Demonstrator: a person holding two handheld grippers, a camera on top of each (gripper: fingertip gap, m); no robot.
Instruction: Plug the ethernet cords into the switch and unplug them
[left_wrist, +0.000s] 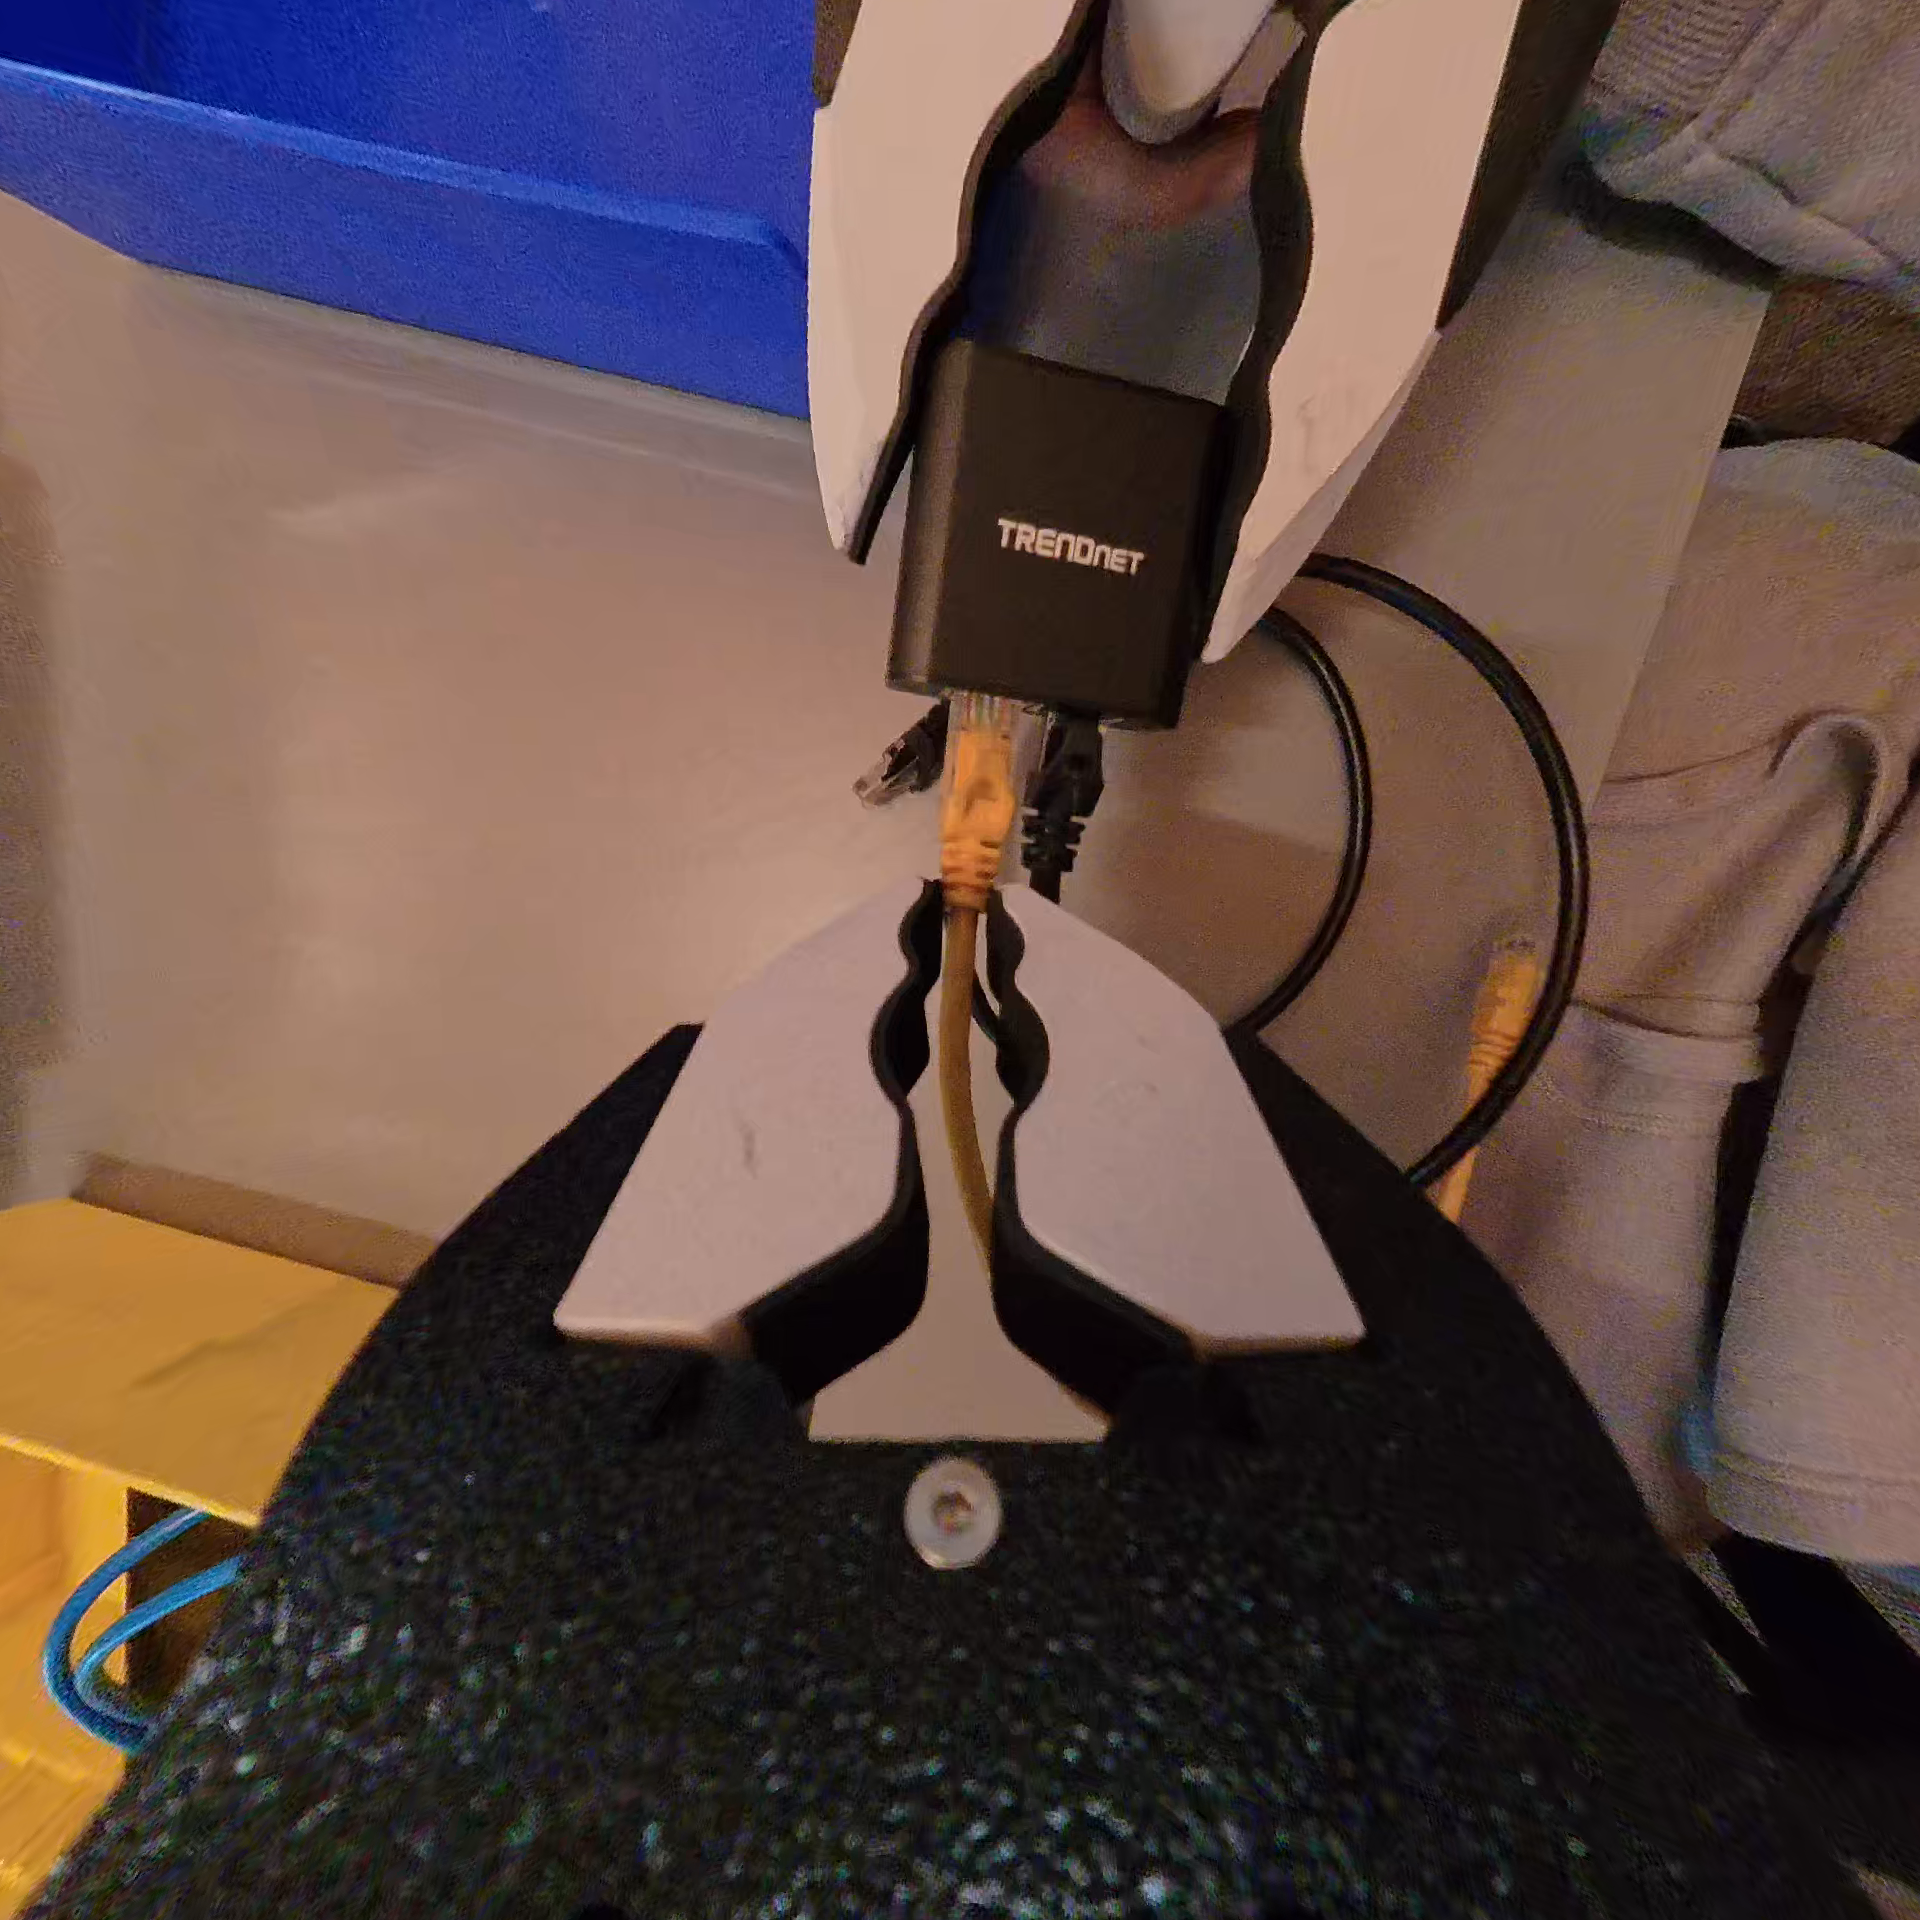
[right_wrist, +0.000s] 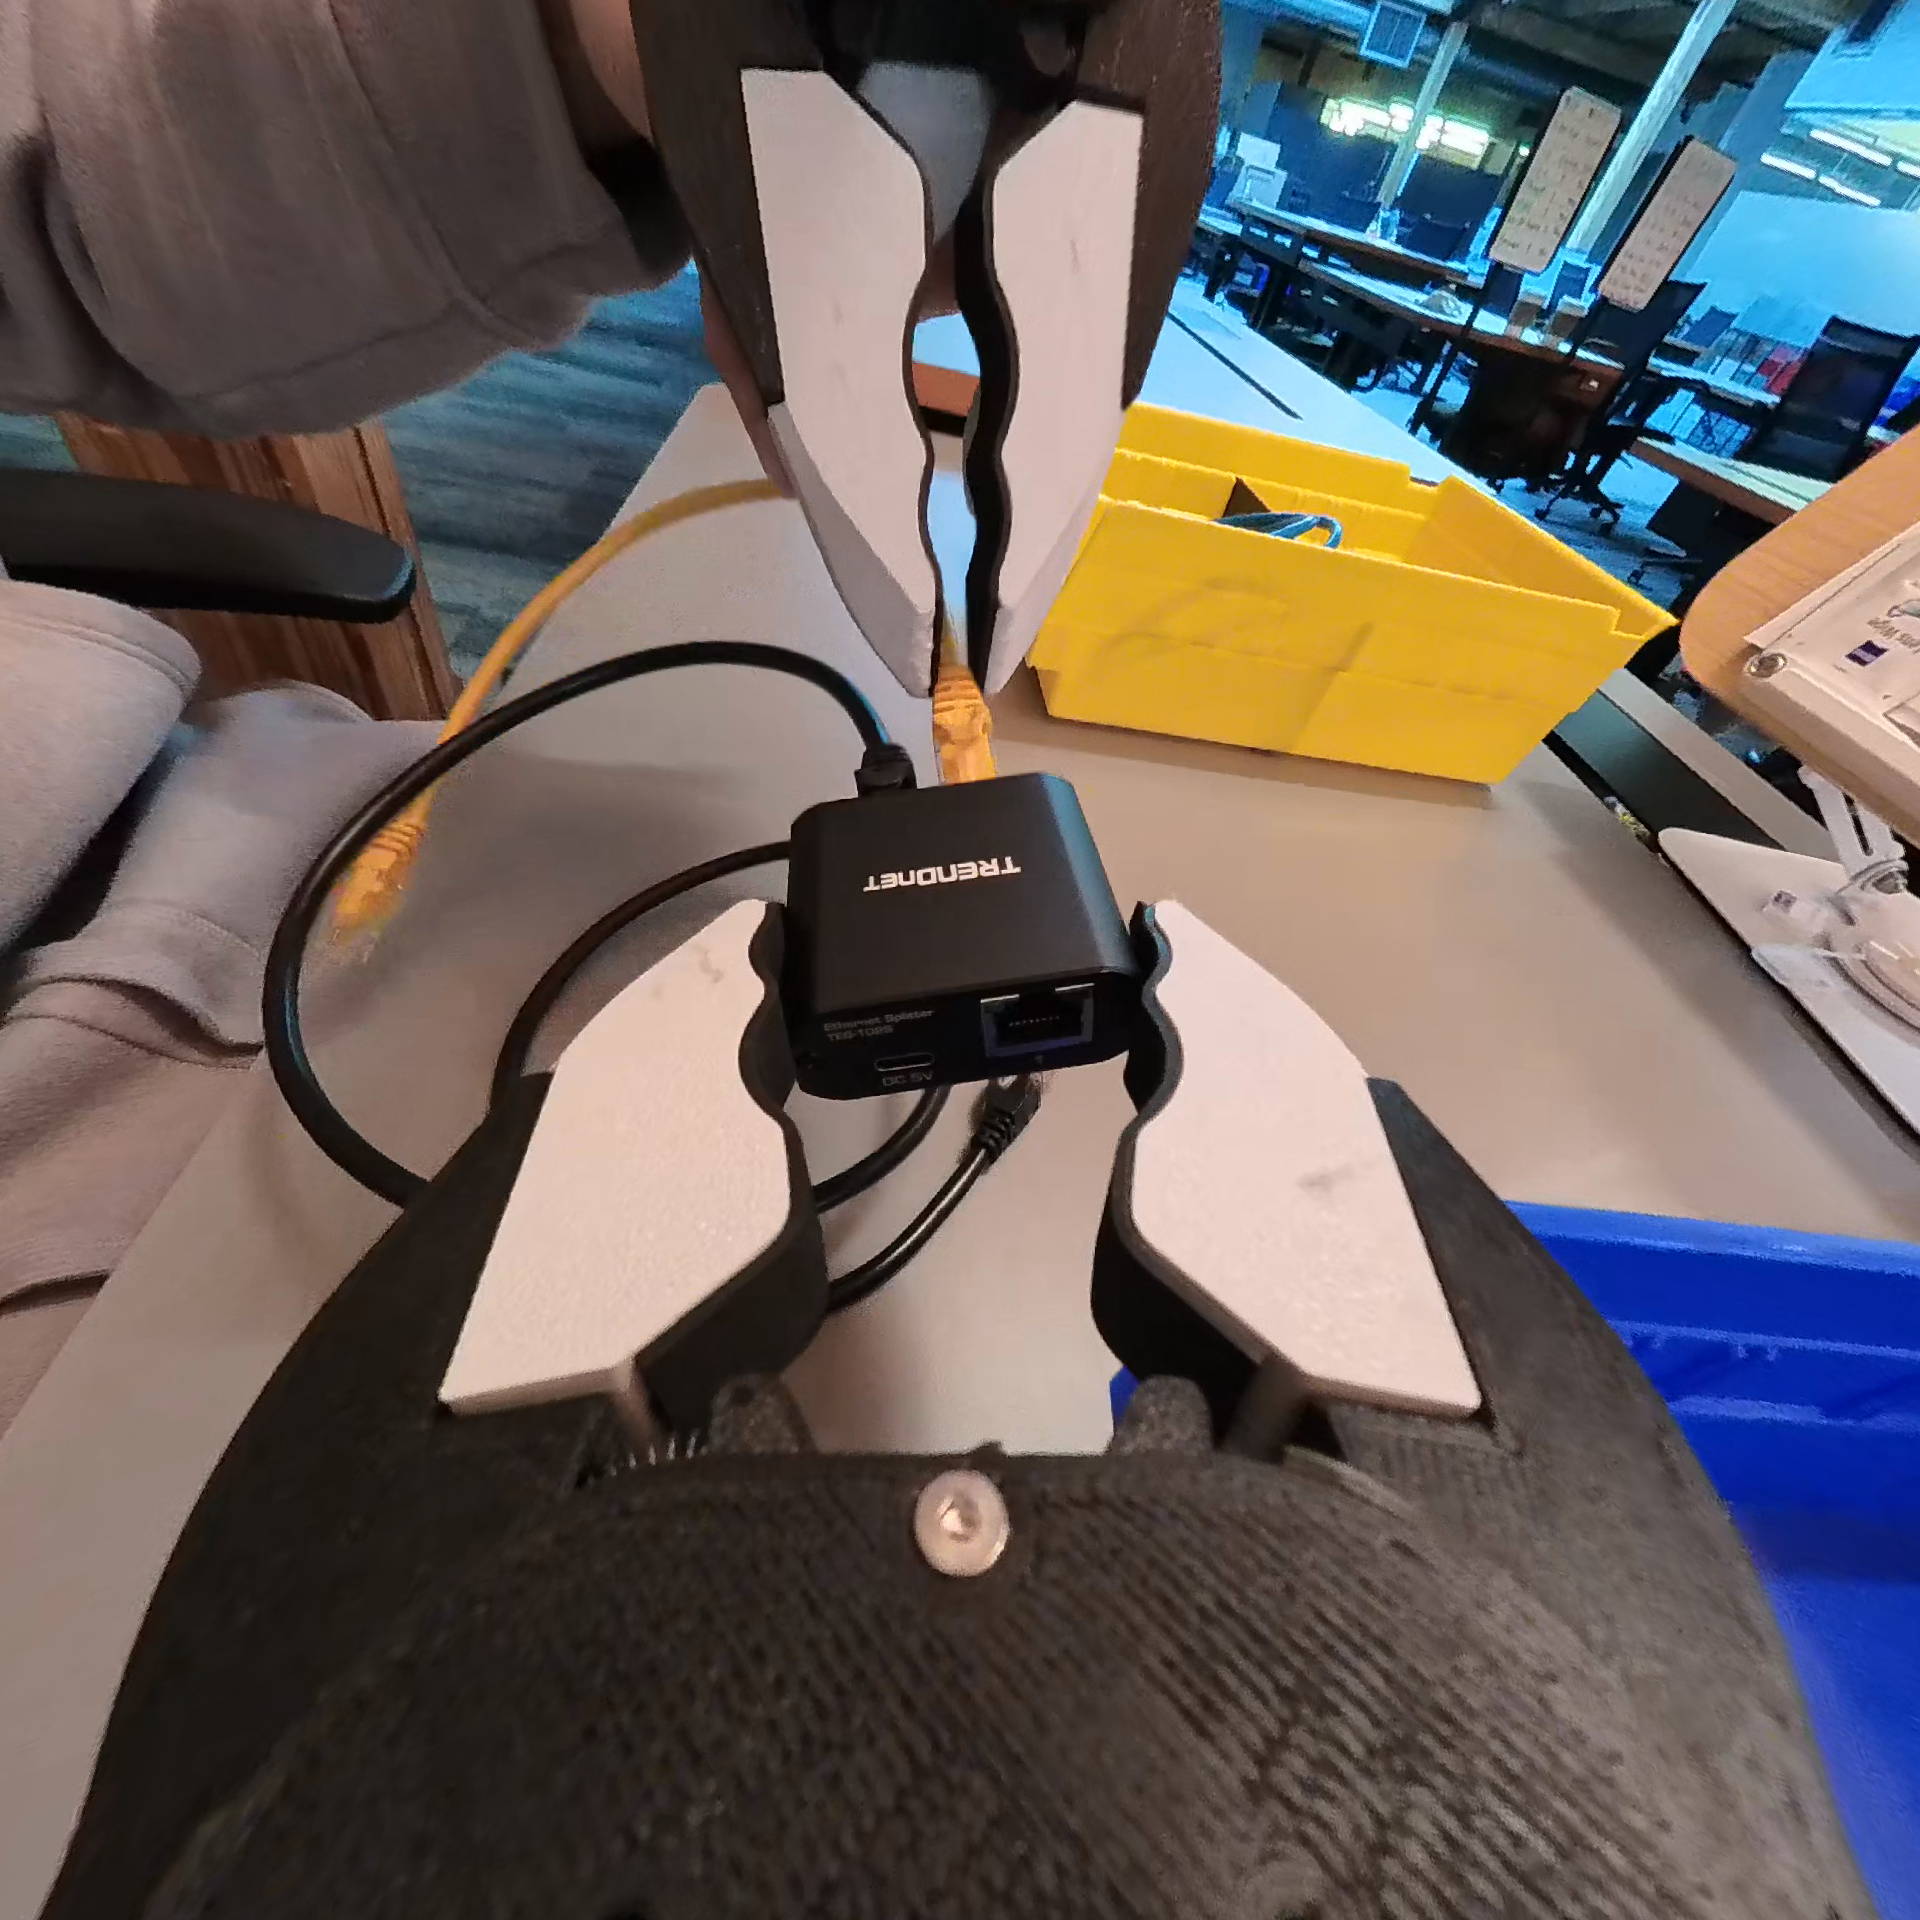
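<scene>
switch, a small black box, sits at the centre of the right wrist view, pinched on its two sides by the right gripper, whose white fingers rise from the lower edge of the frame. its long axis runs up and down the frame; the near face, with one empty port, points toward the bottom edge, and the far face points to the top. yellow ethernet cord is seated in that far face, its plug standing nearly in line with the box. just above the plug, the left gripper comes down from the top of the frame, fingers pressed together on the yellow cord right behind the plug. black cord is plugged in beside it, on the left, and loops over the grey table toward the lower left. the yellow cord's other plug lies loose at the left. yellow bin stands in the upper right, a blue bin at the lower right.

in the left wrist view the switch hangs in the upper centre, ports facing down the frame, directly above the left gripper.
</scene>
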